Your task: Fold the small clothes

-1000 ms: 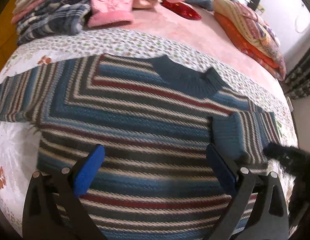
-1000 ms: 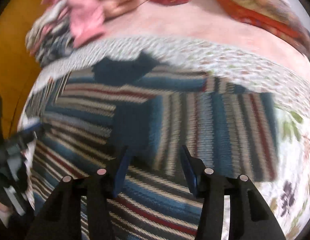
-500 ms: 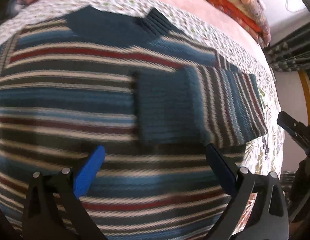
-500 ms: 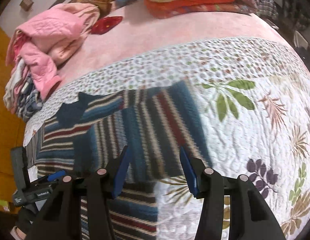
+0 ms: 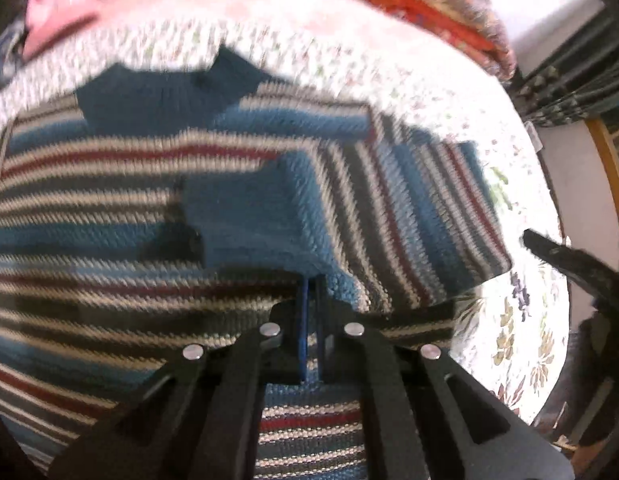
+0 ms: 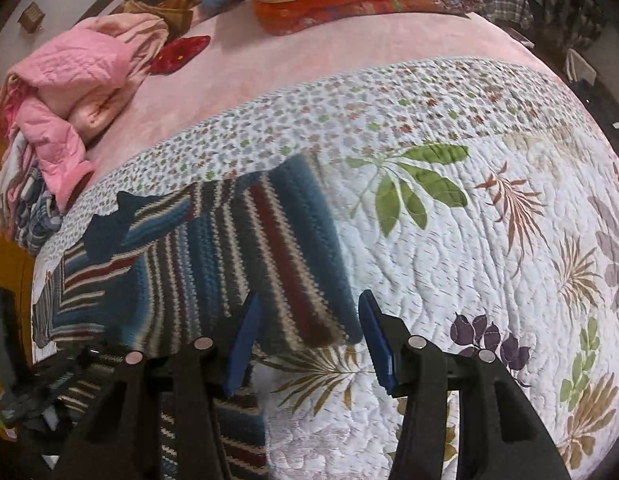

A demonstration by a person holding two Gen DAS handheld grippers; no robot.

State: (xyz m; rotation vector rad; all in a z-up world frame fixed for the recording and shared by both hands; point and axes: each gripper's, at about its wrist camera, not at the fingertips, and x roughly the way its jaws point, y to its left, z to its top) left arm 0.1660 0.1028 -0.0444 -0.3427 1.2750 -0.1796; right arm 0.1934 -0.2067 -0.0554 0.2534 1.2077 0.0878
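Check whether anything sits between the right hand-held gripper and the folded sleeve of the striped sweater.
Nothing visible does. The right hand-held gripper is open just short of the folded sleeve of the striped sweater; only bare quilt lies between them.

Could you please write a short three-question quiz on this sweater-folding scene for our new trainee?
1. True or false: the right gripper is open.
2. Where does the folded sleeve lie: A) across the sweater body, B) hanging off the bed, C) on the pink jacket?
3. Fill in: the left gripper is ____ at the sleeve's near edge.

Key: 1 true; 2 A; 3 shut, though whether it pinches fabric is hidden.
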